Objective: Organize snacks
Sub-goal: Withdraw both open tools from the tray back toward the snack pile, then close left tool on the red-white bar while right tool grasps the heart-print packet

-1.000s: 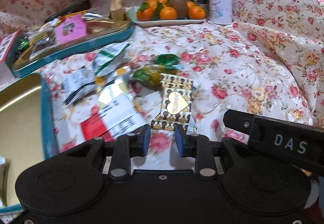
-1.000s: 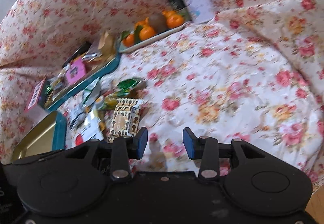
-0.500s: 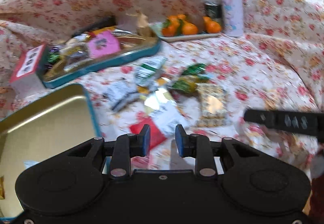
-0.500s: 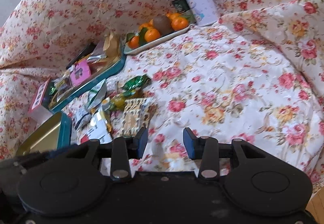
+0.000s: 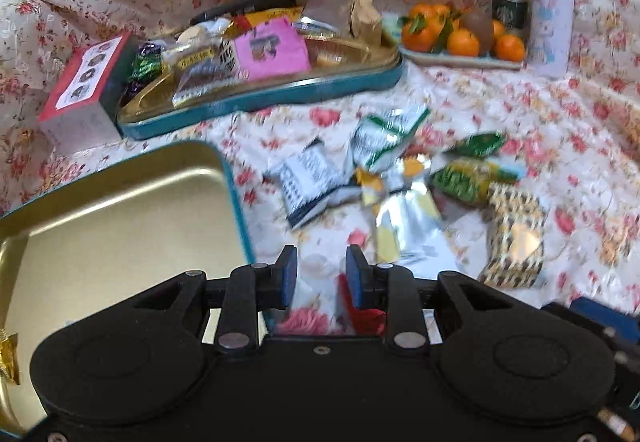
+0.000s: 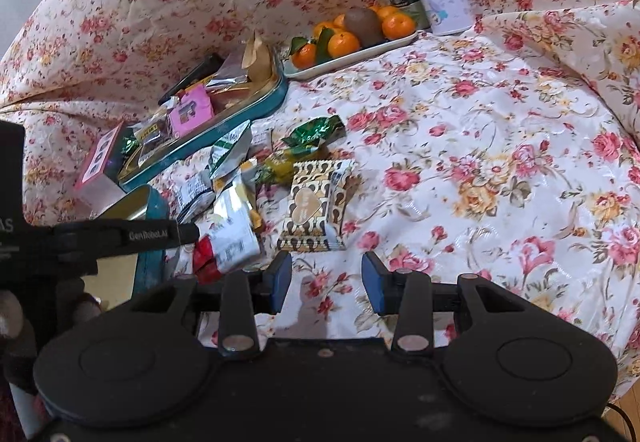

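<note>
A floral cloth (image 6: 480, 146) bears two teal tins (image 5: 264, 98), loose snack packets (image 6: 312, 202), a fruit tray (image 6: 352, 56).

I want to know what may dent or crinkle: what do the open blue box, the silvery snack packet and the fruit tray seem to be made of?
Open blue box: likely tin, with a glossy gold inside and thin rolled rim.
Silvery snack packet: apparently metallised film, mirror-bright and creased.
Fruit tray: pale and smooth, plastic or ceramic; I cannot tell which.
</note>
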Motion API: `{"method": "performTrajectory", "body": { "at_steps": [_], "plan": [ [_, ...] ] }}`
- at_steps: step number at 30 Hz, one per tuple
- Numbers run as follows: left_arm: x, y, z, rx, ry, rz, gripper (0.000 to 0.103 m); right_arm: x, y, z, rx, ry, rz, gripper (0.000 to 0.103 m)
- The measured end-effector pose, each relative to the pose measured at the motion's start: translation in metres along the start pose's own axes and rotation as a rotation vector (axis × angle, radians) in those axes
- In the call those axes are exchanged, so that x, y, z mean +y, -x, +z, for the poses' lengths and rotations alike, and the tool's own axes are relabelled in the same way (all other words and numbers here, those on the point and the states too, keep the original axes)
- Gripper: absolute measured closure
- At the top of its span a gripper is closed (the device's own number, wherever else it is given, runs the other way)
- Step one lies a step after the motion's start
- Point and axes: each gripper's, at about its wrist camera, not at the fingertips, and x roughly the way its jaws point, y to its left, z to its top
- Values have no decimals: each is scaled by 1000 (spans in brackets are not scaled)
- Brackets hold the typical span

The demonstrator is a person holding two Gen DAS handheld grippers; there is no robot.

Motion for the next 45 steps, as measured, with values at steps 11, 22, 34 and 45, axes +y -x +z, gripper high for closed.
{"method": "performTrajectory", "body": {
  "at_steps": [11,22,34,45],
  "plan": [
    [-20,21,-35,39,-121,-48,68,4,-3,12,-49,23,-7,61],
    [-24,26,-46,26,-138,-84,68,27,-38,38,-43,77,-39,50],
    [-36,41,-53,-77,-306,-146,66,12,-41,34,-23,105,-145,64],
    [-56,31,-51,-120,-606,-118,64,-16,-23,28,-37,62,-177,64]
  ]
}}
